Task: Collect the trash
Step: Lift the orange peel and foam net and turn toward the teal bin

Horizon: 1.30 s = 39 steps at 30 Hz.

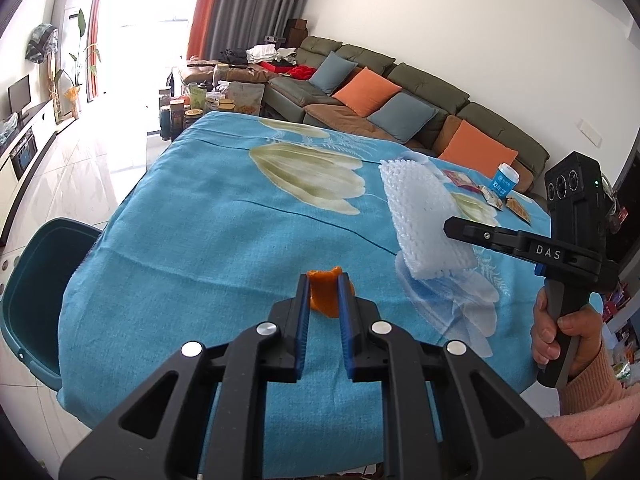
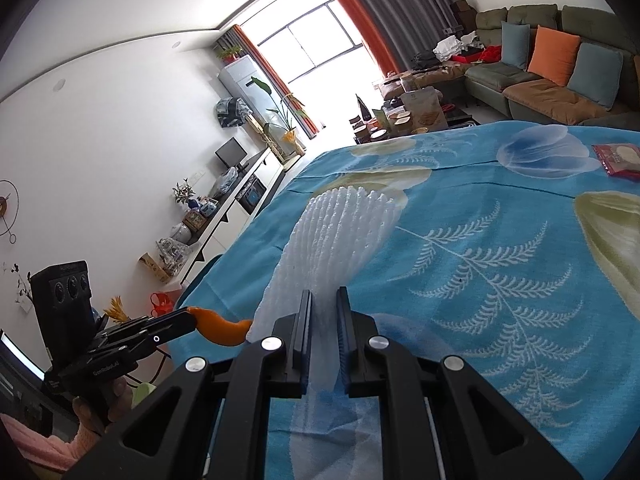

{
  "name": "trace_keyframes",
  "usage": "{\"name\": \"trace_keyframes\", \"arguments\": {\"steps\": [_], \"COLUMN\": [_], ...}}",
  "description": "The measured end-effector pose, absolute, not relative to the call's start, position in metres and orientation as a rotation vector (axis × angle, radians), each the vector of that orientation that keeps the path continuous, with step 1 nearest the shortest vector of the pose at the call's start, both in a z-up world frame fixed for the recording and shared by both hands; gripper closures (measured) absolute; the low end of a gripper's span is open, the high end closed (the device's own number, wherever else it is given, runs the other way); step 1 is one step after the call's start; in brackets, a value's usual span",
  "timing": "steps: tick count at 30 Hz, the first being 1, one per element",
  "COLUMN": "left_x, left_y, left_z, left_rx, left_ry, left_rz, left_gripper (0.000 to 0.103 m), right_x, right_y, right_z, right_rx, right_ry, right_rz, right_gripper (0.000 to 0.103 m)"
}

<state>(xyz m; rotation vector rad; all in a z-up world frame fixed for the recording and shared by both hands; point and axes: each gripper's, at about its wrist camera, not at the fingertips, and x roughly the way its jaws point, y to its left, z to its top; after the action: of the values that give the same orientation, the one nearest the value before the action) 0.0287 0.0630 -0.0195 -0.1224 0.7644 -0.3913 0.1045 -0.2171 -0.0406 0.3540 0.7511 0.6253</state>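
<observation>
My left gripper (image 1: 324,280) is shut on a piece of orange peel (image 1: 326,296) and holds it above the blue flowered tablecloth (image 1: 224,240); the peel also shows in the right wrist view (image 2: 224,330). My right gripper (image 2: 325,296) is shut on a white foam fruit net (image 2: 336,236) and holds it above the cloth; the net shows in the left wrist view (image 1: 424,220) with the right gripper (image 1: 452,228) on its edge. A dark teal bin (image 1: 36,296) stands by the table's left side.
Snack wrappers (image 1: 492,196) and a blue paper cup (image 1: 506,178) lie at the table's far right. A red wrapper (image 2: 618,158) lies ahead of the right gripper. A sofa (image 1: 400,100) with cushions stands behind the table.
</observation>
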Motion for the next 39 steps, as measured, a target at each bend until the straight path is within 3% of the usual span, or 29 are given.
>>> {"name": "trace_keyframes", "arguments": {"steps": [7, 14, 19, 39], "left_x": [0.034, 0.038, 0.037, 0.02], "left_y": [0.056, 0.05, 0.047, 0.062], "left_z": [-0.025, -0.034, -0.036, -0.01], "left_rx": [-0.103, -0.105, -0.12, -0.119], "left_ry": [0.786, 0.812, 0.812, 0.743], "left_rz": [-0.415, -0.444, -0.479, -0.443], "left_gripper": [0.088, 0.076, 0.087, 0.089], "right_x": [0.105, 0.104, 0.106, 0.101], "right_y": [-0.214, -0.212, -0.212, -0.204], "right_z": [-0.044, -0.046, -0.047, -0.036], "right_rx": [0.352, 0.352, 0.356, 0.34], "right_ry": [0.763, 0.774, 0.778, 0.742], "right_rz": [0.625, 0.629, 0.632, 0.67], "right_gripper": [0.093, 0.092, 0.092, 0.092]}}
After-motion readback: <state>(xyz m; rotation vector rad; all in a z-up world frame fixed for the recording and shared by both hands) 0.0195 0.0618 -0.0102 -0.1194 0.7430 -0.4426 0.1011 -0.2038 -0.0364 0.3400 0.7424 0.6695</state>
